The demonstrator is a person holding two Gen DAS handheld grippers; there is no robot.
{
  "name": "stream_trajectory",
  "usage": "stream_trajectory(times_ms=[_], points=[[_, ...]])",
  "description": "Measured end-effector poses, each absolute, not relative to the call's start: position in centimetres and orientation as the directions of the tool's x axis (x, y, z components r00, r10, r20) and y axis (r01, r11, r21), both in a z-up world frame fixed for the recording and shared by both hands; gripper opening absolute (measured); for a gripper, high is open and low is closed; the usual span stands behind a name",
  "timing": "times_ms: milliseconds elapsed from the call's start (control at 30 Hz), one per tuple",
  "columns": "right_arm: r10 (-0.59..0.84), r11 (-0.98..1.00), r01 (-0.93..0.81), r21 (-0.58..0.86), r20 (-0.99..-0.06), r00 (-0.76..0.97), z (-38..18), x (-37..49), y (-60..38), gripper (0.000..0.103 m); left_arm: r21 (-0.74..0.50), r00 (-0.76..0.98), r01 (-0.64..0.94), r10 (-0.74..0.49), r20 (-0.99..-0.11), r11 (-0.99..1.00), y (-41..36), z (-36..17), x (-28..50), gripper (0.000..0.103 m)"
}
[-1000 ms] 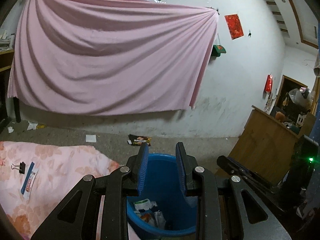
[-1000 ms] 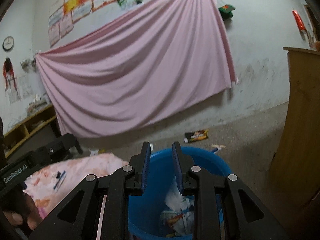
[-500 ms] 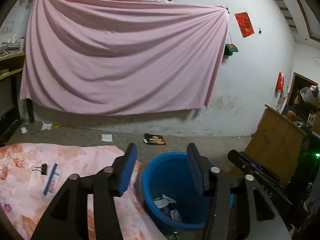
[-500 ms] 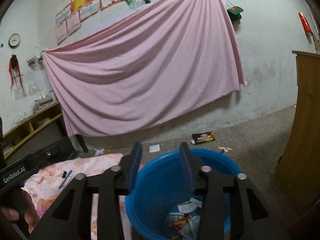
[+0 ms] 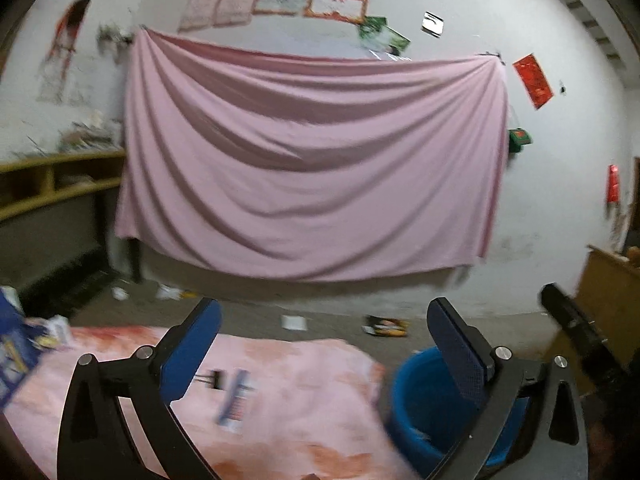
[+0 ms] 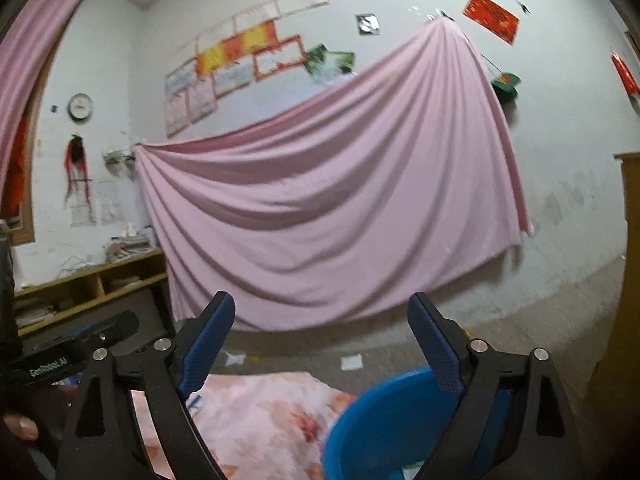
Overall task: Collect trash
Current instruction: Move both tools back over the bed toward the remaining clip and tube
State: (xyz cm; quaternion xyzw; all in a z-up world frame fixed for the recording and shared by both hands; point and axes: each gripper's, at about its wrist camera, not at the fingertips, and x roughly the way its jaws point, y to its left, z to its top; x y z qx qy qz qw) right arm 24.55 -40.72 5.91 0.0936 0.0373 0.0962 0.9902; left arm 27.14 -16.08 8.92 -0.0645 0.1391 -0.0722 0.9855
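A blue bucket (image 5: 424, 400) stands low right in the left wrist view, beside a pink floral cloth (image 5: 300, 400). It also shows in the right wrist view (image 6: 384, 420). A blue-and-white wrapper (image 5: 236, 400) and a black binder clip (image 5: 212, 380) lie on the cloth. My left gripper (image 5: 324, 344) is open and empty, above the cloth's right part. My right gripper (image 6: 320, 340) is open and empty, above the cloth and bucket rim.
Paper scraps (image 5: 294, 322) and a dark snack packet (image 5: 386, 326) lie on the floor by the wall. A pink sheet (image 5: 312, 168) hangs on the wall. Wooden shelves (image 5: 48, 192) stand left, a wooden cabinet (image 5: 608, 276) right. Blue packaging (image 5: 16, 352) sits far left.
Both grippers have opened wide and lifted away from over the bucket, shifting left. The bucket now sits lower right in both views.
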Motion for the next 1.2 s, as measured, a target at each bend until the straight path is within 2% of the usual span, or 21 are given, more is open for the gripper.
stream_trajectory(times_ms=[33, 333, 667, 800, 1000, 1200], points=[[0.209, 0.963, -0.198, 0.184, -0.043, 0.977, 5.9, 24.5, -40.3, 0.103, -0.141, 0.957, 0.108, -0.141, -0.252, 0.984, -15.4, 8.8, 26.7, 0.101], [0.279, 0.953, -0.286, 0.099, 0.076, 0.957, 6.3, 23.3, -35.7, 0.103, -0.118, 0.99, -0.003, -0.014, -0.144, 0.993, -9.4, 7.8, 23.4, 0.101], [0.344, 0.936, -0.349, 0.039, 0.097, 0.934, 5.6, 24.2, -30.7, 0.103, -0.083, 0.992, -0.099, 0.092, -0.09, 0.992, -4.7, 6.2, 21.9, 0.101], [0.358, 0.933, -0.359, 0.006, 0.054, 0.932, 5.0, 25.3, -28.6, 0.103, -0.058, 0.993, -0.078, 0.073, -0.095, 0.995, -3.5, 5.3, 22.0, 0.101], [0.374, 0.926, -0.376, -0.035, -0.06, 0.926, 3.6, 27.5, -26.2, 0.103, -0.014, 0.99, -0.057, 0.054, -0.128, 0.998, -2.1, 3.5, 23.1, 0.101], [0.367, 0.925, -0.38, -0.024, -0.202, 0.908, 2.3, 30.2, -24.9, 0.103, -0.039, 0.973, -0.019, 0.01, -0.229, 0.999, -0.8, 2.0, 25.7, 0.101]])
